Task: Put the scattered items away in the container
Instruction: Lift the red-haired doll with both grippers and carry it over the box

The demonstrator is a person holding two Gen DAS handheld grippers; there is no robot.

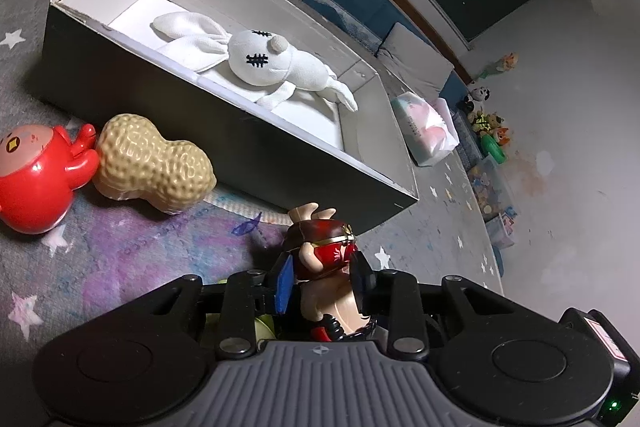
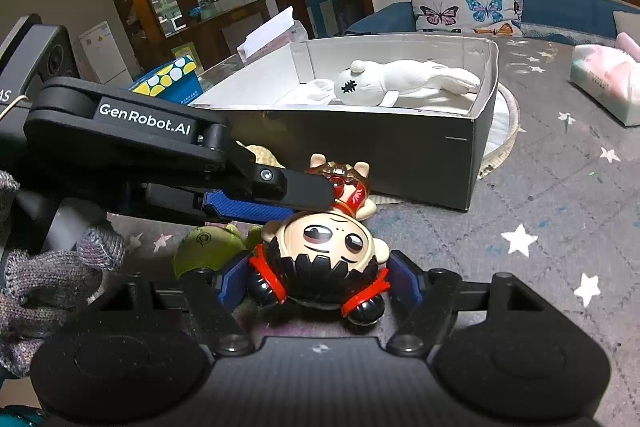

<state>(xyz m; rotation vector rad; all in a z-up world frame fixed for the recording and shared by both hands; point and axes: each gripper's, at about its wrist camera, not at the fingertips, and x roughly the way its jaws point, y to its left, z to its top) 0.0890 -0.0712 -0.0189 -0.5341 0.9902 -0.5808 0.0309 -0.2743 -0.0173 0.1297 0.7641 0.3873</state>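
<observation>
The white plush rabbit [image 1: 276, 67] already lay inside the box [image 1: 224, 151], so 1 item was tidied. Still on the star-patterned rug [image 1: 120, 267] were the red figure [image 1: 36, 179] and the peanut toy [image 1: 154, 163], touching each other just beside the box's near wall, and a green toy [image 2: 208, 247] nearer the grippers. The left gripper [image 1: 324, 279] appeared closed on a red-masked figurine [image 1: 324, 247] near the box's corner. The right gripper [image 2: 320, 279] bracketed a black-haired figurine head [image 2: 328, 255]; whether its pads pressed could not be told. The left gripper crossed close over that head, crowding the lift.
</observation>
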